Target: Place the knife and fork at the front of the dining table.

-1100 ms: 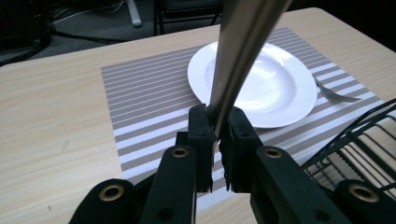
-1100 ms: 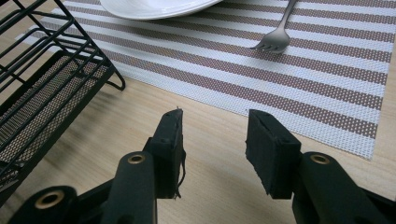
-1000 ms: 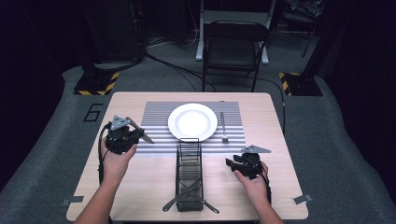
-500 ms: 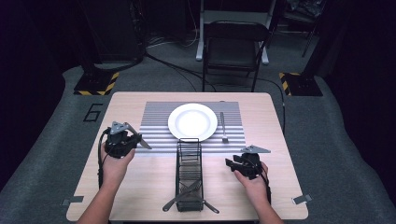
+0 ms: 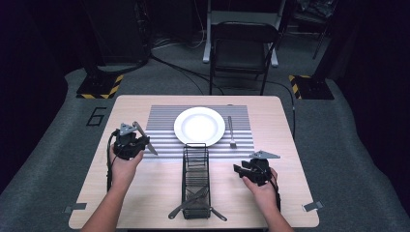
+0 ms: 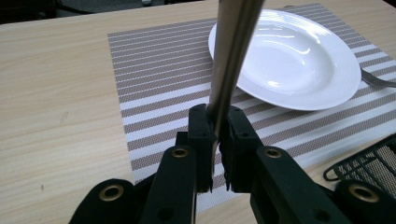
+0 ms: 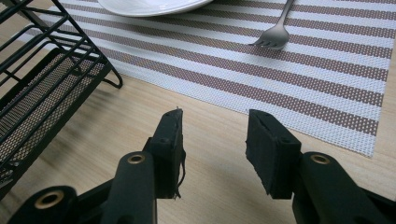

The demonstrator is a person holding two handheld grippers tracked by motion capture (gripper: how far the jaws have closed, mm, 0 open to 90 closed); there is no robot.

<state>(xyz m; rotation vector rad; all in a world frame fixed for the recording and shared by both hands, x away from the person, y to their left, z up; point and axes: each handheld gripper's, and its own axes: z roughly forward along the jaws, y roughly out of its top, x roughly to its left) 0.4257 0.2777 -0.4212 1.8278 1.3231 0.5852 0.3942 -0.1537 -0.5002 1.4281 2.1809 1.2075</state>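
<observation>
My left gripper (image 5: pixel 141 141) (image 6: pixel 217 119) is shut on a silver knife (image 5: pixel 146 142) (image 6: pixel 231 51), which slants up out of the jaws. It hovers over the left part of the striped placemat (image 5: pixel 162 126) (image 6: pixel 159 70), left of the white plate (image 5: pixel 199 125) (image 6: pixel 289 60). A fork (image 5: pixel 231 131) (image 7: pixel 275 32) lies on the mat to the right of the plate. My right gripper (image 5: pixel 240 169) (image 7: pixel 215 123) stands open and holds nothing, low over the bare wood just short of the mat's near right corner.
A black wire cutlery rack (image 5: pixel 196 179) (image 7: pixel 42 84) sits between the two hands at the table's front, with cutlery (image 5: pixel 189 203) lying in its near end. A folding chair (image 5: pixel 244 53) stands beyond the table's far edge.
My left gripper has sunk slightly toward the mat with the knife still in it. The right gripper has stayed where it was.
</observation>
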